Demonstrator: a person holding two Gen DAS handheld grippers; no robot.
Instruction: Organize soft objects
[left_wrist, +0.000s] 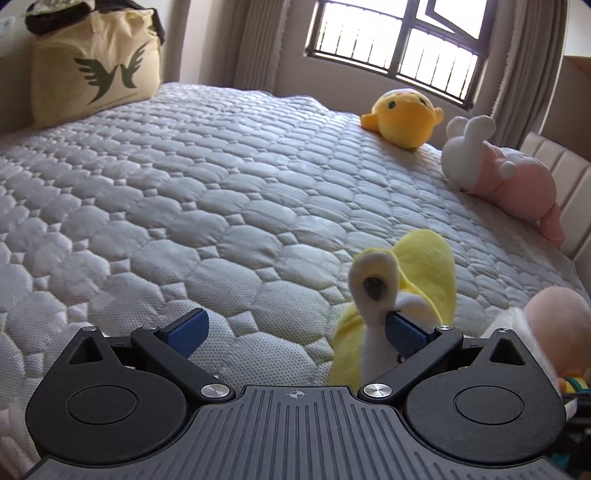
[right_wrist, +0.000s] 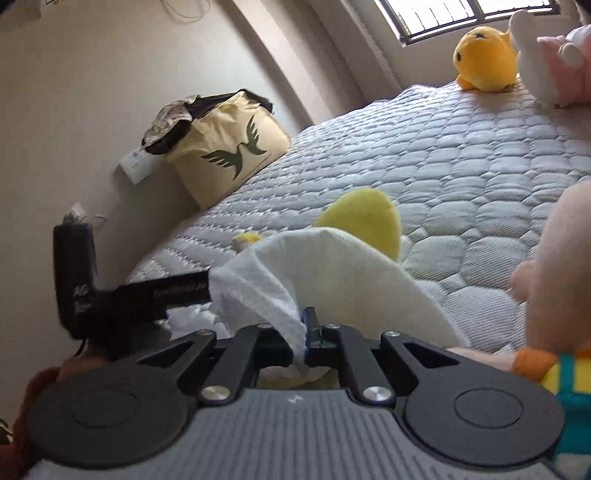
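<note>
The right gripper pinched a white cloth — light, limp, best gripped at its edge; the left gripper stood spread beside the banana plush.

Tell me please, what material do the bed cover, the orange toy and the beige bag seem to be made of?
Bed cover: quilted fabric with a slight sheen, stitched in rounded cells. Orange toy: plush, with a soft, matte, fuzzy surface. Beige bag: probably non-woven or thin cloth; matte, creased, with a printed green emblem.
</note>
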